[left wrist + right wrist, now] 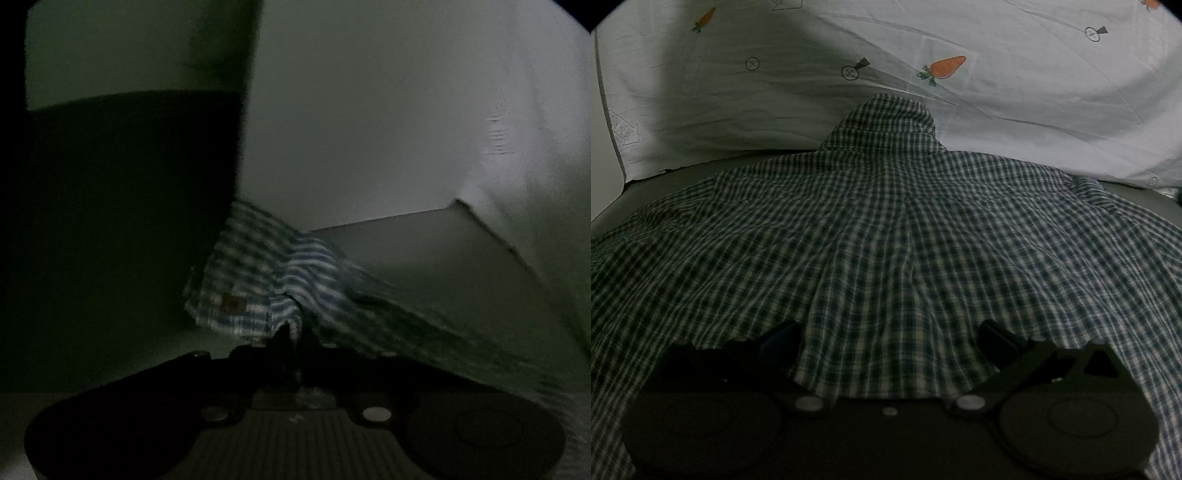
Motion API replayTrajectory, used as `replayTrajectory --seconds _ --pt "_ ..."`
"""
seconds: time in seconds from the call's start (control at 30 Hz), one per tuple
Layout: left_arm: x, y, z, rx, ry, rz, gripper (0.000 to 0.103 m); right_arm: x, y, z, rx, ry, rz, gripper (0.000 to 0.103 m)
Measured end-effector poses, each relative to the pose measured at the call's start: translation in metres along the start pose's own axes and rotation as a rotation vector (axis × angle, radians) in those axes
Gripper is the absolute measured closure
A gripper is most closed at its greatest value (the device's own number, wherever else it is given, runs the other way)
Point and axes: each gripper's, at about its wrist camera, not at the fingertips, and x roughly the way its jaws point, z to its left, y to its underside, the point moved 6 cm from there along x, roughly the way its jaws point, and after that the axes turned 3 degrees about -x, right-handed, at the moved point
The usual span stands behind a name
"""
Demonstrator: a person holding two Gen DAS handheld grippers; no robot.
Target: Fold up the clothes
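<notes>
A green-and-white checked shirt lies spread flat, back up, on a grey surface, its collar at the far end. My right gripper rests at the shirt's near hem, jaws wide apart, with cloth lying between the fingers but not pinched. In the dim left wrist view, my left gripper is shut on an edge of the shirt, and the cloth rises in a fold from the pinch. A small brown label shows on that fold.
White bedding printed with carrots lies piled behind the collar. The grey surface shows past the shirt's left shoulder. In the left wrist view a dark block stands at the left and a pale wall behind.
</notes>
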Motion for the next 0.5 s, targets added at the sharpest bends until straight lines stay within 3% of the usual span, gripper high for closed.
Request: replayTrajectory --seconds 0.17,0.27,0.37,0.4,0.43,0.5 --pt "-0.041 0.003 -0.064 0.237 0.197 -0.105 0.099 0.0 0.0 -0.001 0.0 0.0 0.0 0.0" --pt "-0.07 0.023 -0.121 0.384 0.404 -0.113 0.099 0.0 0.0 -0.001 0.0 0.0 0.0 0.0" --pt "-0.086 0.061 -0.17 0.486 0.641 0.048 0.092 0.0 0.0 -0.001 0.0 0.0 0.0 0.0" --pt "-0.088 0.076 -0.181 0.48 0.703 0.135 0.08 0.0 0.0 -0.001 0.0 0.0 0.0 0.0" --pt "-0.087 0.089 -0.19 0.481 0.745 0.227 0.069 0.0 0.0 -0.001 0.0 0.0 0.0 0.0" --pt "-0.091 0.108 -0.199 0.508 0.774 0.323 0.061 0.0 0.001 -0.002 0.0 0.0 0.0 0.0"
